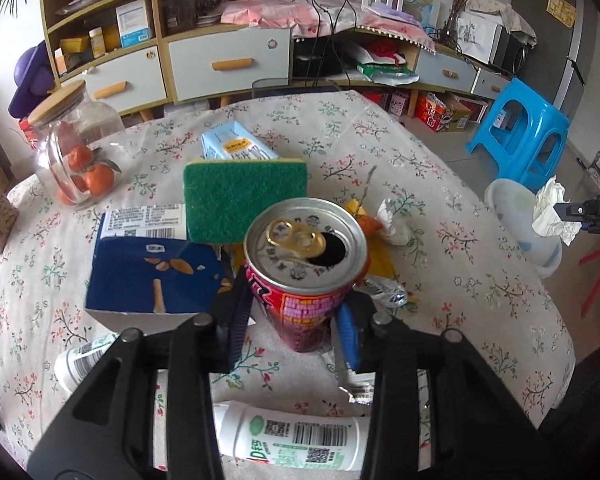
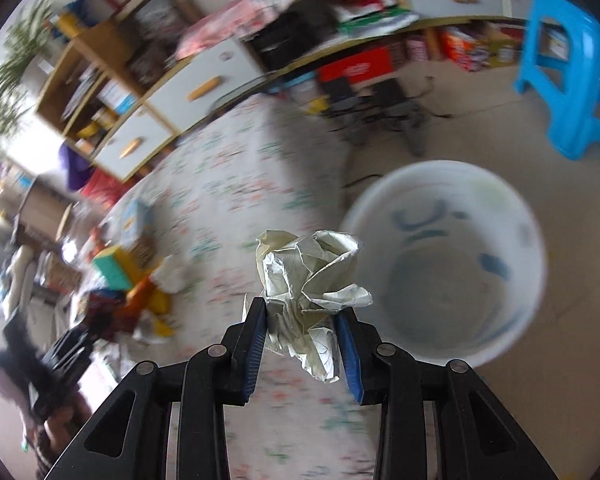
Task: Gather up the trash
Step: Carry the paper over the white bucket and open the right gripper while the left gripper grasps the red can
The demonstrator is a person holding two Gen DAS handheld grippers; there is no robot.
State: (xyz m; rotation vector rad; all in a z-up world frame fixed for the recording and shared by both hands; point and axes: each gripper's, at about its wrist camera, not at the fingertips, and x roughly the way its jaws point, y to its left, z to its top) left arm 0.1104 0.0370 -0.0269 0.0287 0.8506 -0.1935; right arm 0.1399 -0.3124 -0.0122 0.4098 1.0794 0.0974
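My left gripper (image 1: 296, 312) is shut on an opened red drink can (image 1: 305, 272), held upright above the flowered table (image 1: 460, 280). My right gripper (image 2: 302, 332) is shut on a crumpled white paper ball (image 2: 312, 280), near the table's right edge and left of the white trash bin (image 2: 444, 268). In the left wrist view the right gripper (image 1: 568, 212) holds the paper ball (image 1: 550, 210) over the bin (image 1: 516, 216). A second paper wad (image 1: 392, 220) lies on the table behind the can.
On the table lie a green sponge (image 1: 244, 196), a blue snack box (image 1: 152, 272), a light-blue carton (image 1: 236, 146), white tubes (image 1: 292, 440), foil wrappers (image 1: 388, 292) and a glass jar of oranges (image 1: 76, 152). A blue stool (image 1: 520, 136) stands beyond the bin.
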